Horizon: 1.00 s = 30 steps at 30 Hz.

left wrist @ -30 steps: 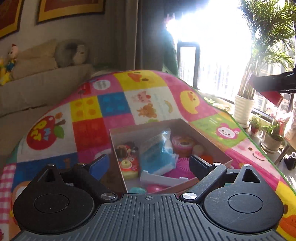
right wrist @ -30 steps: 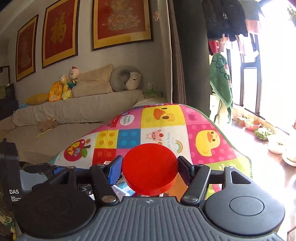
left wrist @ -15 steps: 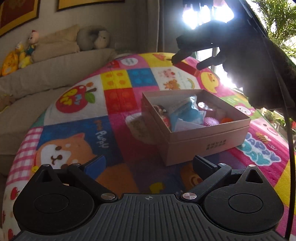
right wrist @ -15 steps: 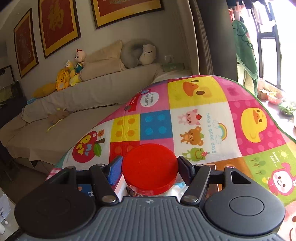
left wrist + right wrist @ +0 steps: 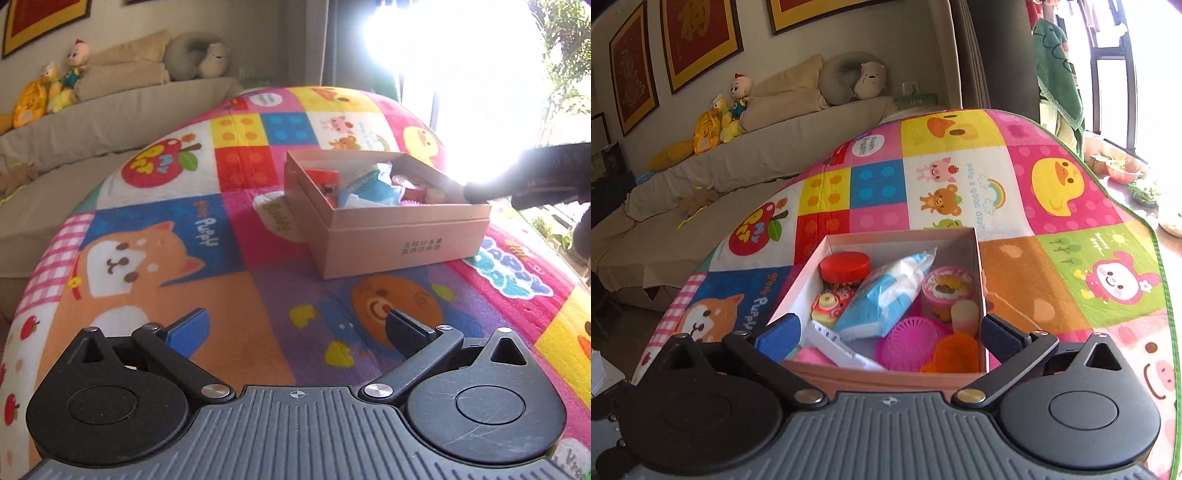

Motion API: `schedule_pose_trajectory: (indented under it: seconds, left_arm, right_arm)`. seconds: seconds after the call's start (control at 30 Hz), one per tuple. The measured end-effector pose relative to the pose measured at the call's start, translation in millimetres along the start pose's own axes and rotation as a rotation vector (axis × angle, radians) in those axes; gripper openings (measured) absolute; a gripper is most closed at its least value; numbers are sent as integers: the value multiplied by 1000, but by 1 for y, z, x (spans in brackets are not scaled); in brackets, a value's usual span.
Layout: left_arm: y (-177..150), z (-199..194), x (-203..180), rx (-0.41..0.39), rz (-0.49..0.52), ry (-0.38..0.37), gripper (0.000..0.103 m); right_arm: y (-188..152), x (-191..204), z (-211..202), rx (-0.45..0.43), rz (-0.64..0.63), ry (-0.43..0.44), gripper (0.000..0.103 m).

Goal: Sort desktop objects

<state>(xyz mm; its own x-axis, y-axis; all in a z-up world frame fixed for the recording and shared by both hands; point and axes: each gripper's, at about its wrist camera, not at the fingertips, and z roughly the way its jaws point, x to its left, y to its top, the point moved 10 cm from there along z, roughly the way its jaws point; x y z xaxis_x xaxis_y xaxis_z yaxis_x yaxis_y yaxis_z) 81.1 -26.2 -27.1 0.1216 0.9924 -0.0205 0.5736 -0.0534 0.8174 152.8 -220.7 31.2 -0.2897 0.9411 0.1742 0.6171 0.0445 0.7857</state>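
Note:
A pink cardboard box (image 5: 901, 236) sits on the colourful play mat (image 5: 1052, 288) and holds several small toys. A red round disc (image 5: 845, 266) lies in its far left corner, apart from any finger. My right gripper (image 5: 886, 332) hovers over the box's near edge; its jaws are opening wide and nothing is gripped between them. A blue-white packet (image 5: 886, 295), a pink cup (image 5: 947, 286) and a pink round strainer (image 5: 908, 343) also lie inside. My left gripper (image 5: 295, 328) stands open over bare mat, short of the box (image 5: 388, 221). The red disc (image 5: 321, 177) shows inside.
A beige sofa (image 5: 738, 177) with plush toys (image 5: 720, 122) runs behind the mat. Potted plants (image 5: 1119, 166) stand by the bright window at right. The right gripper's dark body (image 5: 524, 181) reaches over the box's right rim in the left wrist view.
The right gripper came down over the box and let go of the red disc, which now lies inside. The left gripper drew back from the box over the mat.

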Motion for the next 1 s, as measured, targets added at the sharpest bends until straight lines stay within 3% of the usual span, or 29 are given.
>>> schedule_pose_trajectory:
  seconds: [0.13,0.23,0.37,0.53,0.63,1.0]
  left_arm:
    - [-11,1,-3,23,-18,37,103]
    - [-15,7,-4,30,-16,50,103]
    - [-24,20,-3,106,-13,61,103]
    - [-27,20,-2,107,-10,66,103]
    - [-27,20,-3,108,-12,62,103]
    - [-26,20,-2,106,-19,56,103]
  right_arm:
    - [-64,-5,5,94,-30,-67,103]
    - [-90,3,14,123,-81,-98,103]
    - [-94,10,24,92,-189,-180,103]
    - [-92,-1,26,64,-68,-120,103]
    - [-96,3,24,43,-131,-133,103]
    - [-95,2,24,46,-119,-125,103]
